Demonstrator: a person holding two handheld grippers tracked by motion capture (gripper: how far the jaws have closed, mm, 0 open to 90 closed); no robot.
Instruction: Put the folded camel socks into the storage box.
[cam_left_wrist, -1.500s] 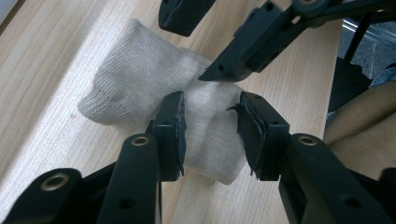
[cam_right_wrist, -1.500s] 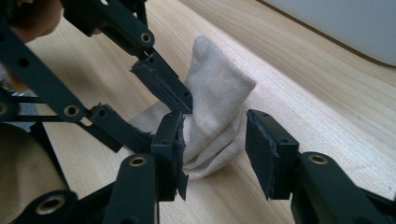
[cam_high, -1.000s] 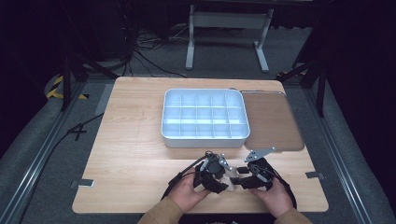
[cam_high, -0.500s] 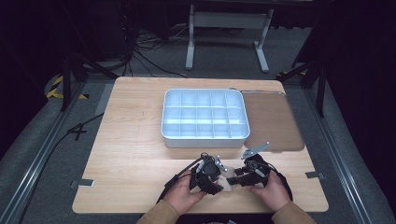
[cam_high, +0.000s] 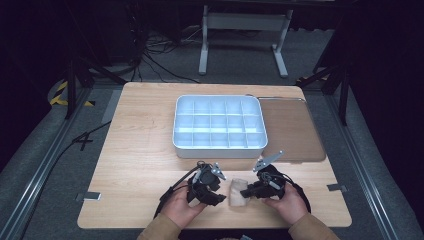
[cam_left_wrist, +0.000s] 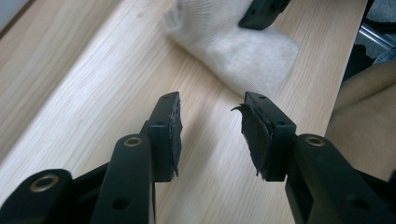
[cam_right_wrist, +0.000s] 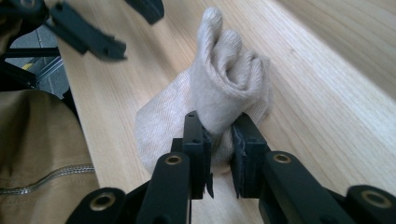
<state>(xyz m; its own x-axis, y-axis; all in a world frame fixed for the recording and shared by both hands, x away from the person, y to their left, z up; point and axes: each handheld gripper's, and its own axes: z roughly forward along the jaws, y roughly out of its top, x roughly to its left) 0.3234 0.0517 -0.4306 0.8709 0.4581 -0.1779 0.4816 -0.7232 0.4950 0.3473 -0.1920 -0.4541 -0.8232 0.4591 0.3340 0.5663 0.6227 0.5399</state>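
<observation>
Pinching beige sock (cam_right_wrist: 219, 88) near table's front edge, right claw (cam_right_wrist: 219, 140); left claw (cam_left_wrist: 210, 123) agape, empty, just beside

Both grippers all black: left gripper (cam_left_wrist: 211, 135) pads frayed, right gripper (cam_right_wrist: 219, 154) brass-ringed pivot holes, black cables trailing. Tan sleeves (cam_high: 155, 232), zip on jacket.
</observation>
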